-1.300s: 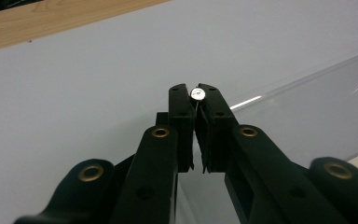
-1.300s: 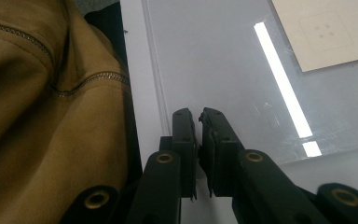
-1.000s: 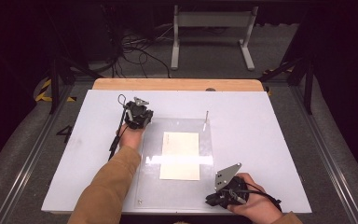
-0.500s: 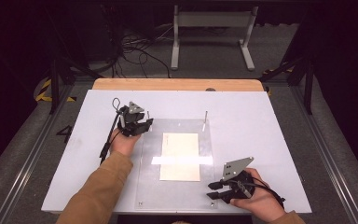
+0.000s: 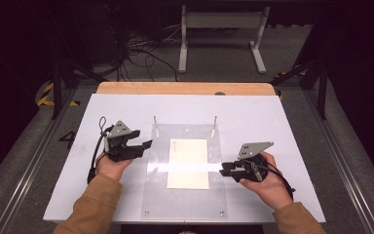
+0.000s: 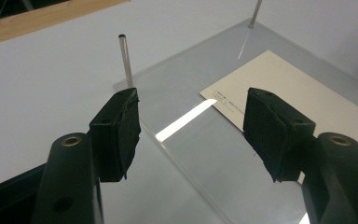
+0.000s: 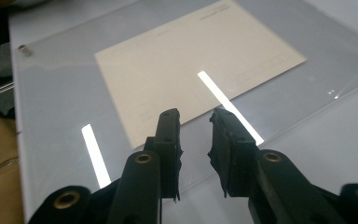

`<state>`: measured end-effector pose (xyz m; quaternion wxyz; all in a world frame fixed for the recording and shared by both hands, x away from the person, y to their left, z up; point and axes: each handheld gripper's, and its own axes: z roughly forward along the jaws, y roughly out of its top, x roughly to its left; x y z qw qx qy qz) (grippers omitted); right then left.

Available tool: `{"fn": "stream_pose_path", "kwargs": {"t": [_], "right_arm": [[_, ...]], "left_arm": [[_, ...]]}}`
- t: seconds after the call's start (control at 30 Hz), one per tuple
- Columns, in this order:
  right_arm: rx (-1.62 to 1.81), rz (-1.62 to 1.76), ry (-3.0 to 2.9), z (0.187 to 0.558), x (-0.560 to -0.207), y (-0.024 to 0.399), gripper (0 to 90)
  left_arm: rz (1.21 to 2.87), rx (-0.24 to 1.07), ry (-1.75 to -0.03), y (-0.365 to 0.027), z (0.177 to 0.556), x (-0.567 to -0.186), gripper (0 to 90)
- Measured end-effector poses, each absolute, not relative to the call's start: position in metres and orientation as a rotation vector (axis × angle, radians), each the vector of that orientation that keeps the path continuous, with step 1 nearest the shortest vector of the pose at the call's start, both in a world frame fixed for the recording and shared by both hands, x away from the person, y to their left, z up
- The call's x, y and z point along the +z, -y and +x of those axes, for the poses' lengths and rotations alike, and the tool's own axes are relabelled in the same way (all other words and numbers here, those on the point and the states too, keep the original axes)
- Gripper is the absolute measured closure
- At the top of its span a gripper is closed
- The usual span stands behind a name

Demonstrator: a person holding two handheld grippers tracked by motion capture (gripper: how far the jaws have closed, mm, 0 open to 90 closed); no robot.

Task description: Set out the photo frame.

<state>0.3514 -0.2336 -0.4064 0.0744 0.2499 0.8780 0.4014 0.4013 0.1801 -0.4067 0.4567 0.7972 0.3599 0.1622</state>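
White tabletop (image 5: pixel 53 195) with a wooden strip at its far edge, dark floor and cables beyond; a clear plate (image 5: pixel 185 200) lies at the centre with two thin posts (image 5: pixel 155 118) at its far corners and a cream card (image 5: pixel 188 163) on or under it, which one cannot be told. Compared with a second ago, both hands have drawn outward: the left gripper (image 5: pixel 143 145), then over the plate's far-left corner, now sits at the plate's left edge, about level with the card's far end, and the right gripper (image 5: pixel 225 169), then low at the near-right corner, has come up to the right edge beside the card. In the left gripper view the left gripper (image 6: pixel 191 126) stands wide open, its jaws straddling the plate's edge, holding nothing. In the right gripper view the right gripper (image 7: pixel 195 135) shows a narrow gap, jaws just over the plate's edge and pointing at the card, also empty. Judgement: the grippers are being squared up on opposite sides of the plate, probably to grasp its edges; no grip is yet made, and card and plate lie undisturbed.
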Motion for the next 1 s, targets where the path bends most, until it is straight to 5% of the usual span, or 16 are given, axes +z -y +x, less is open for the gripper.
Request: {"fn": "stream_pose_path", "kwargs": {"t": [0.33,0.67,1.0], "right_arm": [[1.152,0.773,-2.560,0.405,-0.390,0.224,74.8],[1.268,0.823,-2.392,0.458,-0.392,0.225,62.1],[1.234,0.981,-2.297,0.492,-0.413,0.224,61.8]], "left_arm": [[1.984,0.402,-0.875,-0.192,0.397,-0.411,32.0],[2.047,0.401,-0.904,-0.200,0.391,-0.421,29.9],[2.024,0.363,-0.928,-0.211,0.376,-0.427,29.1]]}}
